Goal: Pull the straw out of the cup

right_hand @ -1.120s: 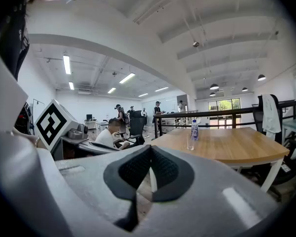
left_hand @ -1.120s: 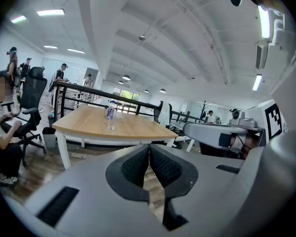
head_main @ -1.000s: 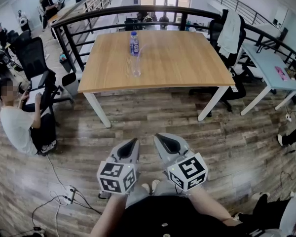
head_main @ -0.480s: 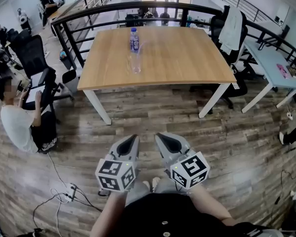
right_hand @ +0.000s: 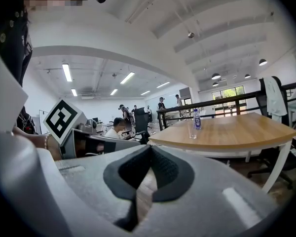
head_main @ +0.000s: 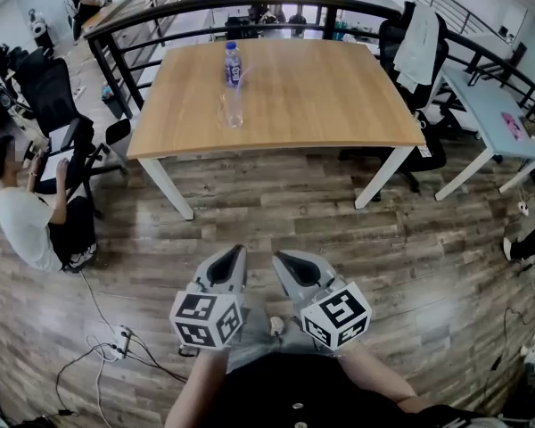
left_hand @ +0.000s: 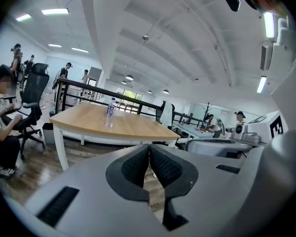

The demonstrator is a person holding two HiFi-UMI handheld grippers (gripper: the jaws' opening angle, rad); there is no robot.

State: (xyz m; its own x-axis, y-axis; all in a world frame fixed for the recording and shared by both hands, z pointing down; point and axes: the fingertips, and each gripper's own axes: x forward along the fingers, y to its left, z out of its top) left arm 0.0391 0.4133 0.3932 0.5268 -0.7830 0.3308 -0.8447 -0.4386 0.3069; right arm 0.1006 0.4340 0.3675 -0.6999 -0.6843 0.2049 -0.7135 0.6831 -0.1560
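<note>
Wooden table (head_main: 321, 96) bears the cup (head_main: 235, 112), while left tool (head_main: 240, 251) and right tool (head_main: 277, 257) sit closed, empty.

The cup (head_main: 235, 111) ahead of me is small, clear and see-through; it stands upright on the wooden table (head_main: 339, 105), toward its left half, just in front of a water bottle (head_main: 231, 64) and nearer to me; the straw is too thin for me to make out from here.

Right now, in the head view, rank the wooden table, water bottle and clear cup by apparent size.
1. wooden table, by far the largest.
2. water bottle and clear cup: nearly alike, standing close together; too close to rank.
</note>
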